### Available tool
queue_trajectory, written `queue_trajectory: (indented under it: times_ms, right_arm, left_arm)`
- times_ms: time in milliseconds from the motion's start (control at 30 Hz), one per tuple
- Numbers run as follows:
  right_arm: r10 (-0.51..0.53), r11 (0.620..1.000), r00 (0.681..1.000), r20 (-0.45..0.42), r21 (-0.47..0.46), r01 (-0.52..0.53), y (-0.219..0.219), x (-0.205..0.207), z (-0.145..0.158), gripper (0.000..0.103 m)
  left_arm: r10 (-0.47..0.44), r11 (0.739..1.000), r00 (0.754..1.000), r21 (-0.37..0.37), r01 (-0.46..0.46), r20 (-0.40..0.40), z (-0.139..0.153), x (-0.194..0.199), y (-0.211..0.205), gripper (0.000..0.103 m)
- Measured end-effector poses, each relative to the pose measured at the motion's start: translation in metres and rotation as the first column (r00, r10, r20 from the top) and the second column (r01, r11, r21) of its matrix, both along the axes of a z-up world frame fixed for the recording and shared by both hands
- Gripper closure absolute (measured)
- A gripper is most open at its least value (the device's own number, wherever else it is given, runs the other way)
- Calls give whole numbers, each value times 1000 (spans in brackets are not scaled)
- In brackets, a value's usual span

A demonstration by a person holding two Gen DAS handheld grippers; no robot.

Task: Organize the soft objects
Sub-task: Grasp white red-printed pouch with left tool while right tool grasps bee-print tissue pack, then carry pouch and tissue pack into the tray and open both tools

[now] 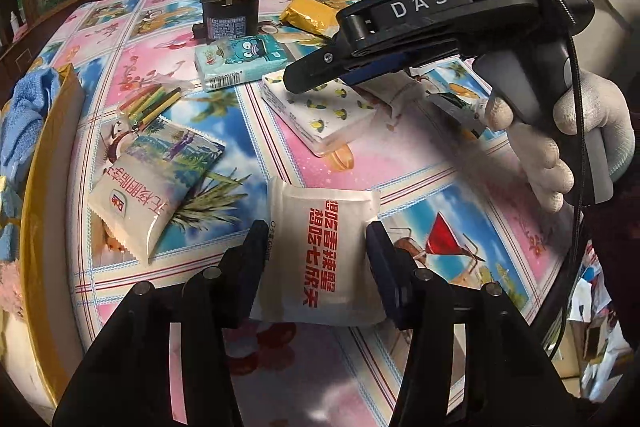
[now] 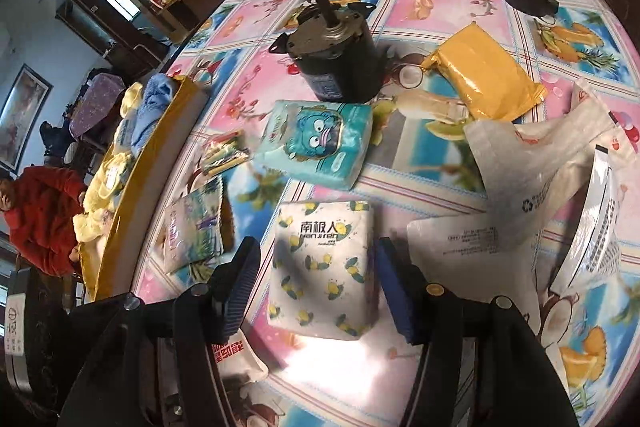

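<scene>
A: What is nearest the left gripper (image 1: 318,259)?

B: A white sachet (image 1: 320,259) with red print. It sits between the two fingers, whose pads meet its side edges, so it is gripped. It hangs just over the tablecloth (image 1: 420,163).

A: And the right gripper (image 2: 316,291)?

B: Its fingers stand partly apart on either side of the lemon tissue pack (image 2: 322,267), which lies flat on the cloth. There is a gap on each side, so it grips nothing. A gloved hand (image 1: 560,139) holds that gripper.

A: Further out?

B: To the left of the lemon pack lies a white pouch (image 1: 154,187) with a landscape print, and past that a small bag of coloured sticks (image 1: 154,103). Behind the lemon pack is a teal tissue pack (image 2: 316,147), then a yellow packet (image 2: 486,87) to its right. Crinkled white bags (image 2: 532,179) lie at the right.

A: And farthest?

B: Two dark motors (image 2: 336,55), one by the teal pack and one near the table's far edge. At the left edge a yellow-rimmed box (image 2: 152,163) holds blue and yellow cloths (image 2: 154,103).
</scene>
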State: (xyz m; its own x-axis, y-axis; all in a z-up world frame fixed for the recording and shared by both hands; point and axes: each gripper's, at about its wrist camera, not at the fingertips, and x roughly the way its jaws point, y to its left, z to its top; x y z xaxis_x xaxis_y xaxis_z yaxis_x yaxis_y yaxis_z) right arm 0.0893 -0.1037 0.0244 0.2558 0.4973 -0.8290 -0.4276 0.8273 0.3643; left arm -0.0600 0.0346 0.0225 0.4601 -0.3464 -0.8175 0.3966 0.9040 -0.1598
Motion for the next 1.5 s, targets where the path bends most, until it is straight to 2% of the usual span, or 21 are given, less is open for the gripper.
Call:
queue_trajectory:
  times_ms: [67,167,233,300,367,400,433,500,533,567,767,1033,1167,1267,1500]
  right_arm:
    - [-7,1000,1000,5,-1,7,-2,-5,1,42]
    - [-29,1000,1000,-7,11,30,-1,-5,1,41]
    - [-42,999,999,9,-32,42,10,-2,1,39]
    - [-45,995,999,19,-88,47,20,2,-3,39]
    - [-47,988,999,14,-148,48,31,3,-9,38]
    - [-47,984,998,40,-170,53,35,2,-7,39]
    - [-46,980,998,43,-191,54,38,1,-8,39]
    - [-52,976,997,51,-210,62,40,-1,-8,39]
    - [-51,975,997,57,-215,62,39,-3,-7,41]
    - [-51,973,997,65,-221,65,38,-5,-7,51]
    - [-90,981,992,83,-164,102,18,-21,-3,53]
    - [-127,985,983,130,-98,140,3,-40,24,53]
    - [-95,993,984,154,-55,105,17,-53,43,53]
    - [-45,999,986,160,-7,47,41,-61,55,53]
    - [105,992,981,163,55,-115,124,-78,66,53]
  left_arm:
    - [-4,1000,1000,-3,4,-4,-1,-1,-2,51]
    - [2,999,1000,37,-2,7,-4,-1,-10,45]
    - [-4,997,1000,73,2,22,-6,-2,-19,35]
    - [-7,990,998,144,-2,60,-9,-6,-31,33]
    - [-7,987,997,162,-6,78,-9,-8,-36,33]
    - [7,989,998,145,-17,67,-10,-7,-34,35]
    - [23,990,997,139,-33,73,-9,-6,-32,45]
    - [46,991,996,119,-56,81,-7,-4,-25,60]
    - [58,993,995,99,-66,79,-7,-4,-20,61]
    - [67,994,995,80,-73,74,-7,-4,-16,62]
    - [112,994,991,-10,-111,73,2,-7,1,63]
    - [169,982,977,-106,-156,129,39,-37,29,63]
    - [263,959,953,-151,-241,152,59,-55,71,63]
    - [366,927,915,-150,-344,167,67,-61,112,63]
    - [574,816,811,-158,-556,110,52,-73,203,63]
